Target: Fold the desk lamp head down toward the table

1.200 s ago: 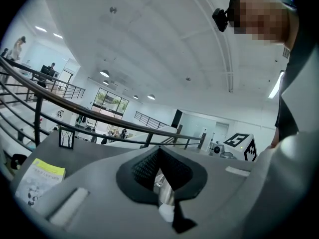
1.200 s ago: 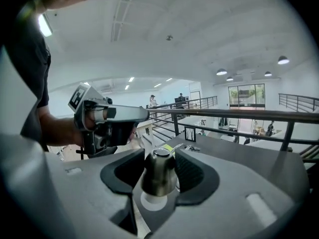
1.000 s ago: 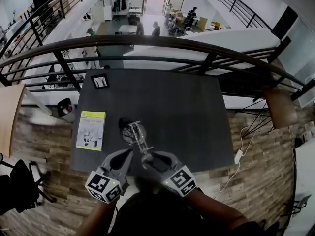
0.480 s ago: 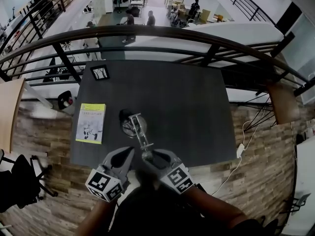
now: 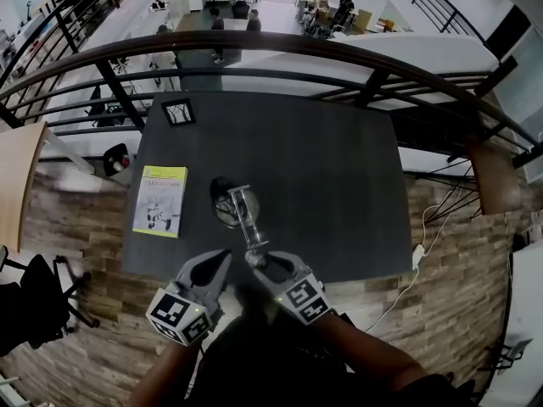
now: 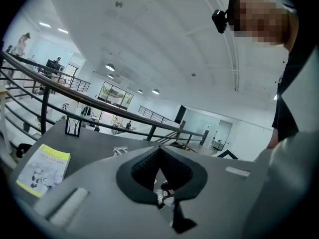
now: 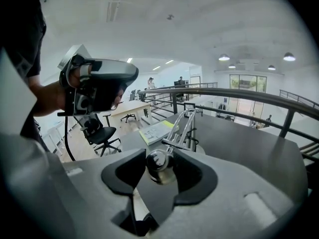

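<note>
The desk lamp stands near the front of the dark table (image 5: 339, 185), its round base (image 5: 226, 209) under a chrome two-rod arm (image 5: 246, 223) that leans toward me. Its shiny lamp head (image 7: 157, 159) sits between the pads of my right gripper (image 7: 159, 169), whose jaws have just been closing and now grip it; the same gripper (image 5: 265, 265) shows at the table's near edge. My left gripper (image 5: 219, 261) hovers just left of the lamp arm, and its pads (image 6: 144, 166) meet with nothing held.
A yellow-green booklet (image 5: 159, 200) lies left of the lamp. A small picture frame (image 5: 178, 111) stands at the far left corner. A dark railing (image 5: 271, 49) runs behind the table. An office chair (image 5: 34, 312) is at the left, a white power adapter (image 5: 417, 257) at the right.
My right gripper has sunk with the lamp head in it, and the lamp arm has tipped lower toward me. The left gripper has dipped only slightly.
</note>
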{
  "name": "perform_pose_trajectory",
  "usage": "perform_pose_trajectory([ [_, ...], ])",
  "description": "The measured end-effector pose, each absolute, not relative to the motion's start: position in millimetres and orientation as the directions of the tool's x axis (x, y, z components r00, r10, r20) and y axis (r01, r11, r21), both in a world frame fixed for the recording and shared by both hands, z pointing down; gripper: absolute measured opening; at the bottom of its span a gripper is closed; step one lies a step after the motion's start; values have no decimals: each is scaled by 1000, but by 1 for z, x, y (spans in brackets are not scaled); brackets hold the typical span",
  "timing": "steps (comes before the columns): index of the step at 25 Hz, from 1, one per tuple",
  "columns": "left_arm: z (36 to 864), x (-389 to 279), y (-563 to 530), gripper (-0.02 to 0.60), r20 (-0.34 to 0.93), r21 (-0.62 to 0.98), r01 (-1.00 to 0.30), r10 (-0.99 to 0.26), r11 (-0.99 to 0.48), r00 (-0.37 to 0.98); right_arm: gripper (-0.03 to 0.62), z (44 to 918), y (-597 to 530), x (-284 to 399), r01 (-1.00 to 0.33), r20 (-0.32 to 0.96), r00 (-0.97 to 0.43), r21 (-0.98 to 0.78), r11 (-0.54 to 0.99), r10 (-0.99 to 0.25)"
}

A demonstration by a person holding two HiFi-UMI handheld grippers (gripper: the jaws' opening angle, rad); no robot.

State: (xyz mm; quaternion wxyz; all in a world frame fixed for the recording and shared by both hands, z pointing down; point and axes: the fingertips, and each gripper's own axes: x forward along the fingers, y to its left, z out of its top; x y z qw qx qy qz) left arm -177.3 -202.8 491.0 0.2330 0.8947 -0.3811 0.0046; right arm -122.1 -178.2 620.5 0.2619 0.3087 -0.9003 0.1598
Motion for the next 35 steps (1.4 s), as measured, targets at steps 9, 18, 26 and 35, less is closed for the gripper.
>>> perform_pose_trajectory([
  [9,503,-189,-193,2,204,420,-697,-687,-582,697,170,653,-182,-127,-642,615,-642,-105,759,-458],
  [18,505,-192,-185,2,212,423,-701,-690,-573,692,169,674,-189,-131,-653,650,-613,-97,751,-449],
  [26,515,-194,-179,2,221,437,-702,-690,-562,689,169,690,-195,-133,-657,683,-582,-76,750,-441],
  [35,522,-194,-175,2,230,442,-708,-693,-551,683,169,708,-201,-134,-652,711,-556,-51,756,-431],
])
